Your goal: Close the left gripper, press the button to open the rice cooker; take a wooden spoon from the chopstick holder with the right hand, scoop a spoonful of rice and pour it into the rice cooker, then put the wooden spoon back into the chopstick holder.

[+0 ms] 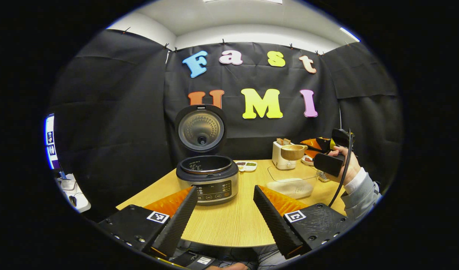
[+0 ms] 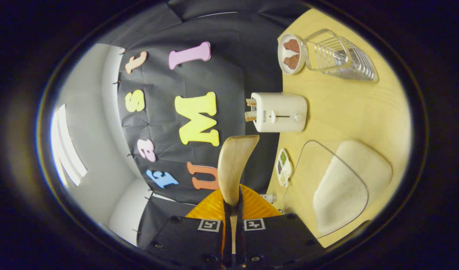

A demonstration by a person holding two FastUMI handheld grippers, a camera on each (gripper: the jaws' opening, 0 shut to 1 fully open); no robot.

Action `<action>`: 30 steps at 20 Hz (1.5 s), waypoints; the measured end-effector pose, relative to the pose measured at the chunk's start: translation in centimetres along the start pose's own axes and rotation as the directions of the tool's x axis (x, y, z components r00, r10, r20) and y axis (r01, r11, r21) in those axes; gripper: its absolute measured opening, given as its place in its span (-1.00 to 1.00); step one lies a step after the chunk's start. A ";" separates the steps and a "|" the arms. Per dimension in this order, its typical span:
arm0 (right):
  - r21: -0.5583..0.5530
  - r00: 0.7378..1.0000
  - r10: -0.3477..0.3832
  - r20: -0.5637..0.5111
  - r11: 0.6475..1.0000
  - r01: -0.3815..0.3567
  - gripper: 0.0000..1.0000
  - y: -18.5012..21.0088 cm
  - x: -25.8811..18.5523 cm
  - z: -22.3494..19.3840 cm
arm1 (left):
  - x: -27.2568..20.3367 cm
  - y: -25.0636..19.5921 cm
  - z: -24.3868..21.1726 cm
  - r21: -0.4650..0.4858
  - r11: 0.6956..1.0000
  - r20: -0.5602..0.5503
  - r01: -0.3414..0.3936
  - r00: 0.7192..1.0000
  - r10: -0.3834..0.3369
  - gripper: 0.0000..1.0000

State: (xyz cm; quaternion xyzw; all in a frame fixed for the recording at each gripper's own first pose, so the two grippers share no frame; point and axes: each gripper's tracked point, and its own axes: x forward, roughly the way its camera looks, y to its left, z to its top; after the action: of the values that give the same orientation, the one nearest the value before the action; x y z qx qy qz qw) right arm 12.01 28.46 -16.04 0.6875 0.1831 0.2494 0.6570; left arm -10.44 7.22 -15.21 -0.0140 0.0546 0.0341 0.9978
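The rice cooker (image 1: pixel 207 179) stands on the table with its lid (image 1: pixel 201 130) raised upright. My left gripper (image 1: pixel 225 188) hovers open just in front of it, nothing between its fingers. Farther right, a hand (image 1: pixel 347 167) holds my right gripper (image 1: pixel 315 145), shut on the handle of a wooden spoon (image 1: pixel 292 152) above the clear rice container (image 1: pixel 291 182). In the right gripper view the wooden spoon (image 2: pixel 235 165) sticks out from my right gripper (image 2: pixel 233 205), beside the rice container (image 2: pixel 338 183). A wire holder (image 2: pixel 342 56) lies farther off. What the spoon's bowl holds is hidden.
A white toaster (image 1: pixel 282 155) (image 2: pixel 280 112) with bread stands behind the rice container. A small divided dish (image 1: pixel 245 165) (image 2: pixel 284 167) sits by the cooker. A round plate (image 2: pixel 290 53) with brown pieces is next to the wire holder. The table's front edge (image 1: pixel 222 243) is near my left gripper.
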 end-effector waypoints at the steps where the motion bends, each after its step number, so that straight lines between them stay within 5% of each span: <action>1: 0.018 1.000 0.016 -0.019 1.000 -0.016 -0.82 0.8 0.4 -1.2 | -0.1 0.4 0.2 -0.007 1.000 0.001 -0.009 1.000 0.009 0.92; 11: -0.166 0.990 -0.009 -0.143 0.986 -0.016 -0.82 4.2 8.6 -11.0 | -1.3 4.9 0.8 -0.012 0.997 0.009 -0.075 0.997 0.075 0.92; 19: -0.384 0.983 0.024 -0.181 0.919 -0.093 -0.82 6.2 12.7 -16.9 | -1.7 8.1 0.2 -0.035 0.996 0.020 -0.086 0.996 0.087 0.92; 21: -0.495 0.984 0.023 -0.175 0.862 -0.108 -0.82 6.8 13.0 -18.0 | -1.9 8.0 -0.2 -0.041 0.997 0.015 -0.068 0.998 0.069 0.92; 26: -0.757 0.993 -0.021 -0.118 0.649 -0.077 -0.82 6.4 14.9 -20.5 | -2.9 9.1 -0.8 -0.037 0.997 0.039 -0.061 0.997 0.062 0.92; 30: -0.835 0.989 -0.069 -0.133 0.545 -0.075 -0.82 5.9 16.0 -23.1 | -3.0 9.5 -1.7 -0.097 0.995 0.028 -0.038 0.999 0.041 0.91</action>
State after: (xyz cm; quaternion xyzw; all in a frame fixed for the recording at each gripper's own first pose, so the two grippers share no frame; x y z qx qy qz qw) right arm 11.01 56.05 -8.29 0.2704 0.0897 0.3585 0.8890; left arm -14.28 16.41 -16.77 -0.0605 0.0380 0.0564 0.9958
